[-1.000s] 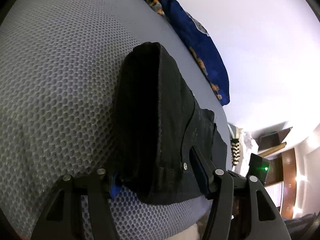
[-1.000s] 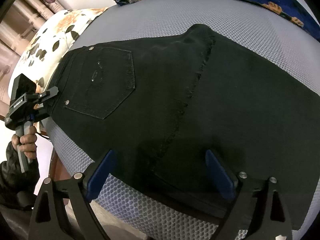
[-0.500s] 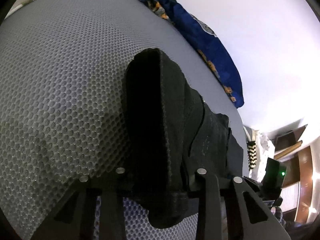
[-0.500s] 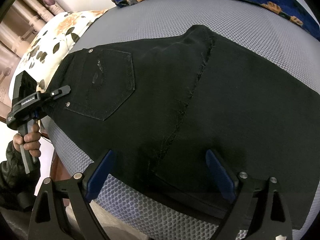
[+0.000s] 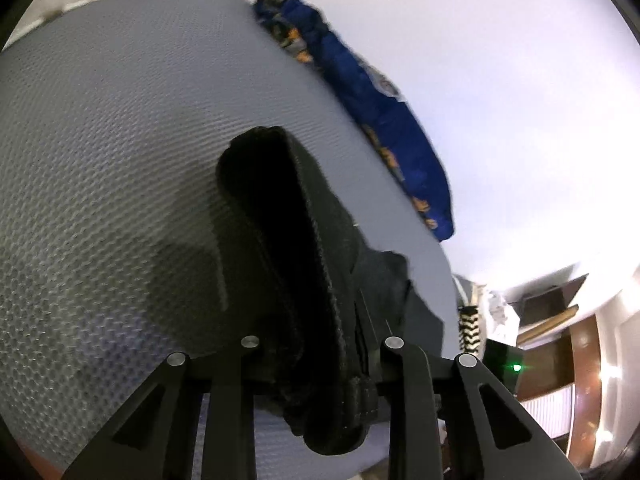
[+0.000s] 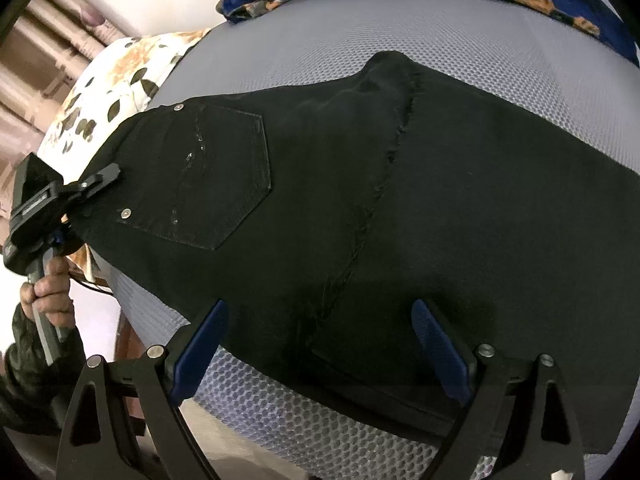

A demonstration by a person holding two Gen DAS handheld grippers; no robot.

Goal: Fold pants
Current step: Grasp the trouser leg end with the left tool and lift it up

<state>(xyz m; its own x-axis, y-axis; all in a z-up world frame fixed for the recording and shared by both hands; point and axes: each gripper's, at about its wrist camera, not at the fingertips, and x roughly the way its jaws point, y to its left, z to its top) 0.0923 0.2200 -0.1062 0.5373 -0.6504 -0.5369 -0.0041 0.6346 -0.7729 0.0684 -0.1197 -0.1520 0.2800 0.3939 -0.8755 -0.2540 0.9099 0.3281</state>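
Since a second ago, the left wrist view changes most: the left gripper (image 5: 316,364), then spread wide around the waistband edge, now has its jaws pinched narrow on that edge, and the cloth rises in a dark ridge running from 6 o'clock up toward the centre. The pants (image 5: 304,264) hang bunched between the fingers, with the lifted fold standing off the grey mesh mattress (image 5: 112,152). A blue floral blanket (image 5: 372,104) lies along the mattress edge at 1 o'clock, as before, though the camera has tipped and blurred slightly, which suggests the gripper is rising.

From the right wrist view, little has shifted. The right gripper (image 6: 320,348) hovers with its blue-padded jaws wide apart at 6 o'clock, above the near edge of the pants (image 6: 400,208), gripping nothing. The pants lie mostly flat across the mattress (image 6: 520,80), back pocket (image 6: 224,184) at 9 o'clock, one layer already laid over another with a frayed hem running diagonally through the middle. At 9 o'clock the left gripper (image 6: 96,180) bites the waistband a little higher than earlier; a floral pillow (image 6: 120,76) sits behind it.

Judged from this, one fold seems done; the waistband is only just seized, and carrying it over remains.
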